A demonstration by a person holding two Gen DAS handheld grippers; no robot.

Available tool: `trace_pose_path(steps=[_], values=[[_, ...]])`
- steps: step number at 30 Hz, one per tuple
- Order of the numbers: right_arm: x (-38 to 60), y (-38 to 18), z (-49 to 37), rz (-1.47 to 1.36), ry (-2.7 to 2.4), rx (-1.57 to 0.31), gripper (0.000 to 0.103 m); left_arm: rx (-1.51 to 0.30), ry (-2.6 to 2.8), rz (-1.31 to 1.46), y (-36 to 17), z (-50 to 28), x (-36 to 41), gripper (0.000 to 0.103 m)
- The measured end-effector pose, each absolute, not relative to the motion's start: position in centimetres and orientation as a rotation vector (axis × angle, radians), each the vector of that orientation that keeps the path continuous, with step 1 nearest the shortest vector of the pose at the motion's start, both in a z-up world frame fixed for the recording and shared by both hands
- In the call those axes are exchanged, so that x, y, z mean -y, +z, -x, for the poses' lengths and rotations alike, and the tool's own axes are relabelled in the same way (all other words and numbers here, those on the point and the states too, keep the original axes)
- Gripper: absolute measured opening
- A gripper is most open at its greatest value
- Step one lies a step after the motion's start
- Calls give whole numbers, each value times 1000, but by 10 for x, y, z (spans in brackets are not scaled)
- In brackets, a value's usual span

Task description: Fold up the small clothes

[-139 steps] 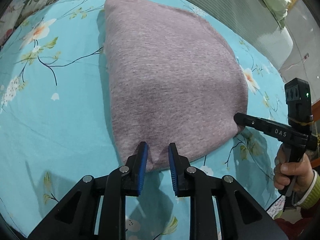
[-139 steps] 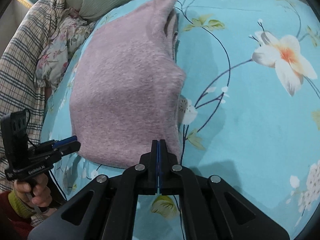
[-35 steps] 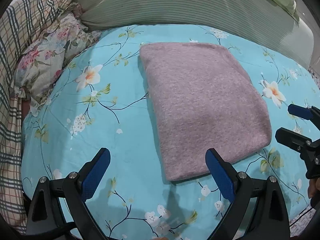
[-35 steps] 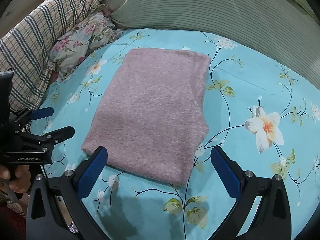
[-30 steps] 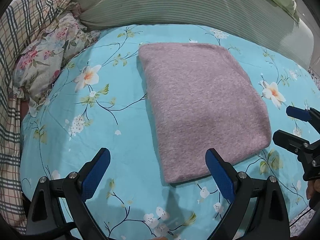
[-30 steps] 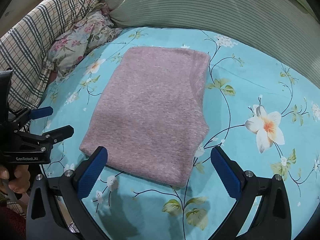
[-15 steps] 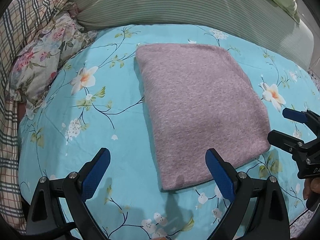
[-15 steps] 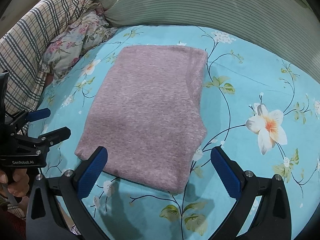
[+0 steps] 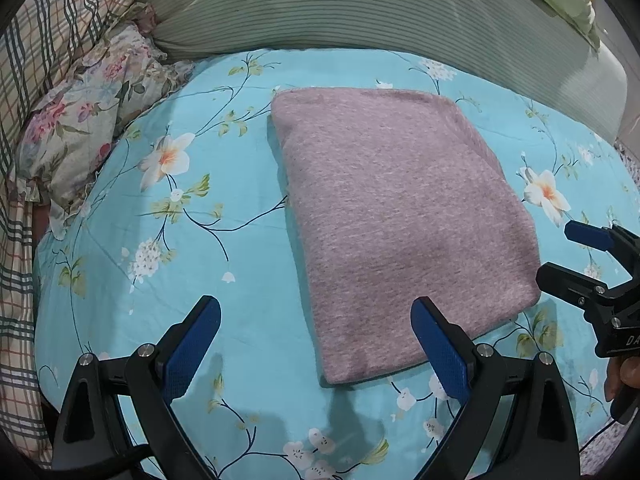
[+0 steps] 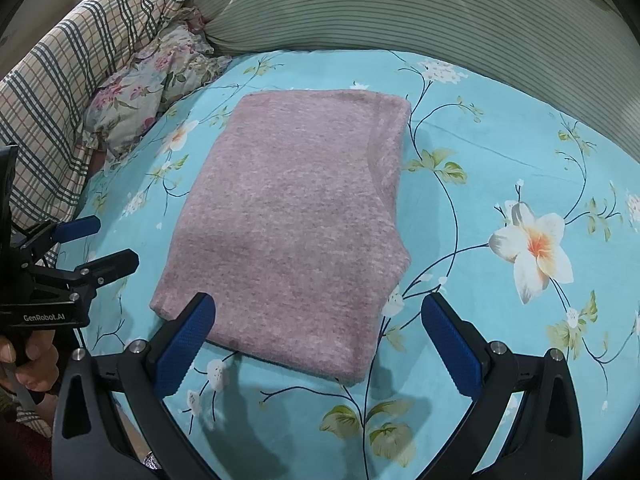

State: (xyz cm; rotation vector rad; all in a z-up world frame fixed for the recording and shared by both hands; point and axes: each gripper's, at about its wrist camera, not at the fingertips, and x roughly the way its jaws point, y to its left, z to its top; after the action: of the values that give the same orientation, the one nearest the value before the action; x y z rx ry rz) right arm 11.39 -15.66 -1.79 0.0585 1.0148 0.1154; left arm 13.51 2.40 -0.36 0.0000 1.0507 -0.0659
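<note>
I am holding my left gripper and right gripper spread wide and empty, with the folded mauve sweater lying flat on the floral bedsheet just ahead of both. If I am reaching in again, a finger could be snagging the near edge and dragging the fold open.

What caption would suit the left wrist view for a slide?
Folded mauve garment lying flat on the floral turquoise sheet, with the left gripper open above its near edge.

I am looking down from both wrists over my open fingers, both views sharing the folded pink garment nearby
</note>
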Motion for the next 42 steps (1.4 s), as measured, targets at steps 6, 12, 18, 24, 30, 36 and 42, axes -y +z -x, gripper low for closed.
trace_pose_path(steps=[6,12,18,24,30,36,42], values=[[158,-19,-106,-72,106,-1015,103,-1043,-68,-2,-1,-129,-26,96],[157,-18,-99,-74,101,-1009,103,-1041,-67,5,1,-125,-27,97],[155,-16,-94,-69,106,-1001,103,-1036,-64,9,3,-120,-27,96],[156,-14,-92,-68,105,-996,103,-1032,-67,11,4,-116,-25,97],[158,-11,-88,-70,105,-989,103,-1027,-71,9,7,-111,-22,97],[157,-10,-84,-72,105,-989,103,-1022,-76,4,8,-107,-21,96],[155,-10,-82,-69,107,-990,103,-1022,-75,4,9,-104,-19,97]])
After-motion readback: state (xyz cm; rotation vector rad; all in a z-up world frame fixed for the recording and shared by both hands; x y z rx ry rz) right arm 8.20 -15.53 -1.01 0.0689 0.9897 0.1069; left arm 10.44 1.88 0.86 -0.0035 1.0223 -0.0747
